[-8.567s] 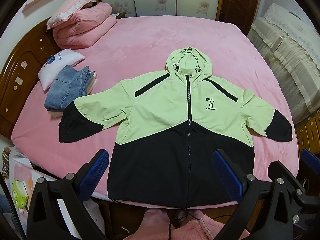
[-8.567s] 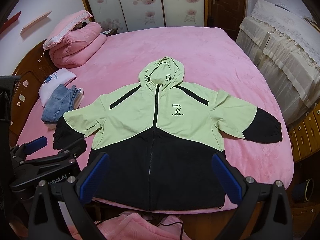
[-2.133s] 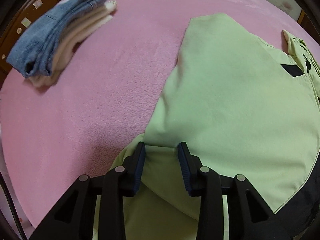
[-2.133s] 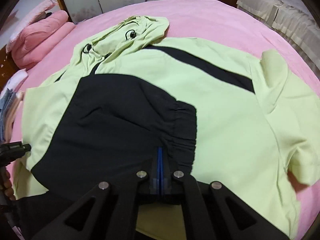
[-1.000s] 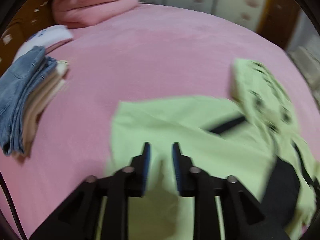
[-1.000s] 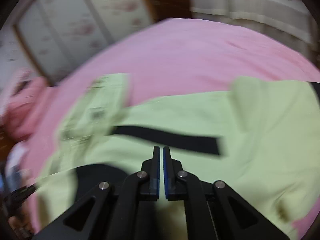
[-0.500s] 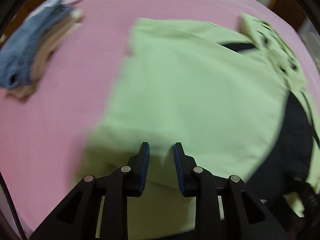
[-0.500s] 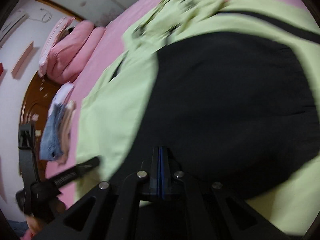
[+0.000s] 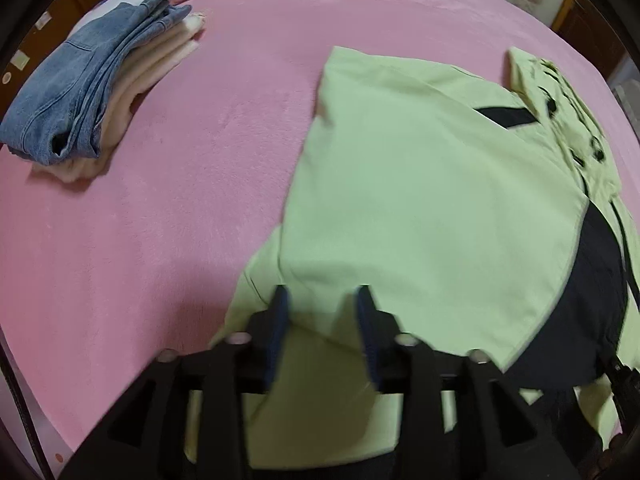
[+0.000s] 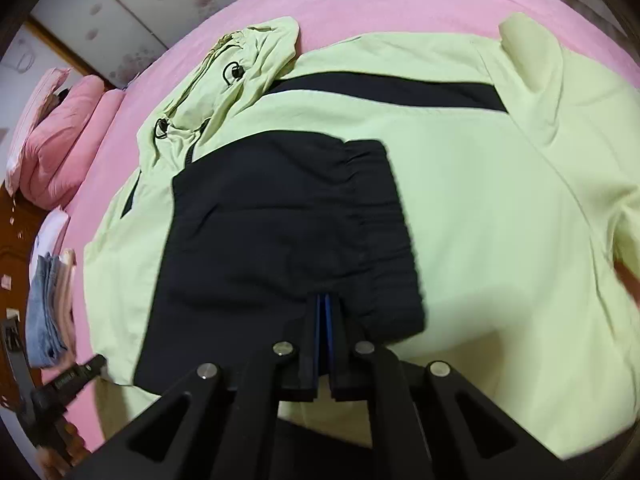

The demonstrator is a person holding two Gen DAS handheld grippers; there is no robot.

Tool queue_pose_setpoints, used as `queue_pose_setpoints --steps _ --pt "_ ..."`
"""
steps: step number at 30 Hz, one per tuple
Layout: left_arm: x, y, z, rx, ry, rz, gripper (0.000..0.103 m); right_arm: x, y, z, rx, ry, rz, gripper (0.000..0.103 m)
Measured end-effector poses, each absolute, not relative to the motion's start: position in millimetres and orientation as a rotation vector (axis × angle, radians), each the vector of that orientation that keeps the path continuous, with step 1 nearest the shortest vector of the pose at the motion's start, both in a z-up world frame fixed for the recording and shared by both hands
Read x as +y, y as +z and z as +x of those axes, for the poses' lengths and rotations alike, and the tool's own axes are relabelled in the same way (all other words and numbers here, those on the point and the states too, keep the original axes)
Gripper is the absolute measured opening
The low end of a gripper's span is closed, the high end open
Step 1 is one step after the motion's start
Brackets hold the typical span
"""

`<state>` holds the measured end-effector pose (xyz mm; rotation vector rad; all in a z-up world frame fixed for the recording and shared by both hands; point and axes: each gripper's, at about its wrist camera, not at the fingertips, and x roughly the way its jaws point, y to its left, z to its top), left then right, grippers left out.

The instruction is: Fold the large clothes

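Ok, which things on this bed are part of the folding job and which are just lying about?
Job:
- lime-green and black hooded jacket
- left gripper, open over its green sleeve
- right gripper, shut at the black cuff

Lying about:
- folded blue denim jeans on cream clothes
- rolled pink quilt

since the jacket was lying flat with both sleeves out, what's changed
The jacket's left sleeve has been folded across the chest, black cuff on top. The right claw is shut on the cuff edge. The left claw has just been opening, green fabric loose between its pads. The right-side sleeve looks not yet folded in. The hood, folded jeans pile and pink bedspread are unchanged.
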<state>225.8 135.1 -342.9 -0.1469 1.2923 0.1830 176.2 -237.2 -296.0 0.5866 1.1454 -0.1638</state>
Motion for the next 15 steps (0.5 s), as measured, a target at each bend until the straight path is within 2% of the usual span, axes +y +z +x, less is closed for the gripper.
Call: queue_pose_setpoints --steps 1,2,3,4,5,6,7,15 --pt "133.3 -340.3 223.3 1.307 0.176 -0.143 0.067 -231.7 -293.1 175.7 1.154 -0.165 0.595 0.005" --pt "131.9 -337.5 220.3 1.315 0.173 -0.137 0.077 -231.3 -290.1 173.5 1.158 -0.165 0.601 0.014" --pt "129.1 -332.8 214.9 1.327 0.168 -0.125 0.080 -225.6 -287.2 171.2 1.160 -0.164 0.607 0.022" --pt "127.7 -329.4 211.1 1.335 0.168 -0.118 0.085 -218.6 -281.8 166.8 1.151 -0.166 0.612 0.047" --pt "124.9 -327.3 208.7 1.349 0.171 -0.111 0.088 -211.9 -277.2 164.9 1.143 -0.171 0.613 0.078" --pt "123.7 -323.7 203.6 1.364 0.170 -0.105 0.090 -208.6 -273.7 160.1 1.133 -0.180 0.610 0.085" --pt "123.2 -319.4 197.6 1.374 0.161 -0.106 0.090 -202.1 -267.6 155.3 1.121 -0.190 0.605 0.089" --pt "113.1 -297.7 163.0 1.360 0.050 0.030 0.090 -158.7 -241.3 121.2 1.166 -0.157 0.584 0.089"
